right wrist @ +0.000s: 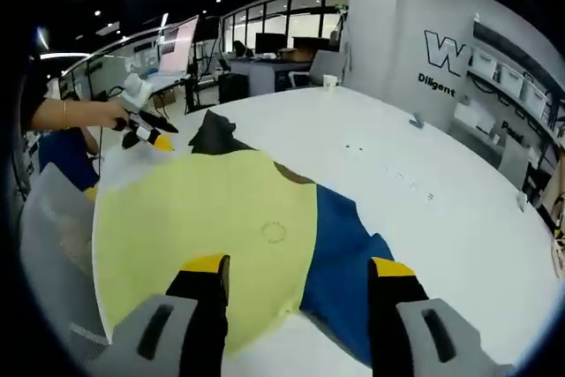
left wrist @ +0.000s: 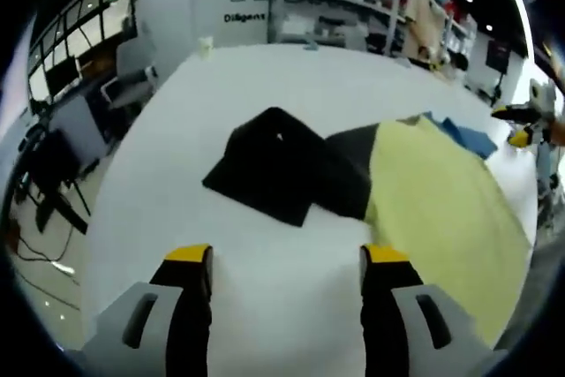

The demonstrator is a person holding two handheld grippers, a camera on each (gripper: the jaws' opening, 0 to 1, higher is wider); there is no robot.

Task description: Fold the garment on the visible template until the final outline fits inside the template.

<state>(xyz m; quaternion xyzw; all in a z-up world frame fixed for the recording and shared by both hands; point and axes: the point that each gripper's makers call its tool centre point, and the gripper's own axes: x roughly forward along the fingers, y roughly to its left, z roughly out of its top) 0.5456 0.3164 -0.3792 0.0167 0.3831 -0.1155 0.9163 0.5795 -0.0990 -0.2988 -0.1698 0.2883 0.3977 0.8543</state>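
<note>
White table [left wrist: 265,253], folded black garment [left wrist: 282,165].

Garment [left wrist: 281,165]: black cloth, seen in the left gripper view folded into a compact, roughly angular bundle lying flat on the white counter [left wrist: 265,306], one edge resting against and partly over the template. Template [left wrist: 441,209]: pale yellow sheet, spread flat, with a blue piece [right wrist: 340,262] showing along one side in the right gripper view. In that view the black garment [right wrist: 212,137] is seen at the template's [right wrist: 203,218] far end, mostly off the yellow area.
</note>
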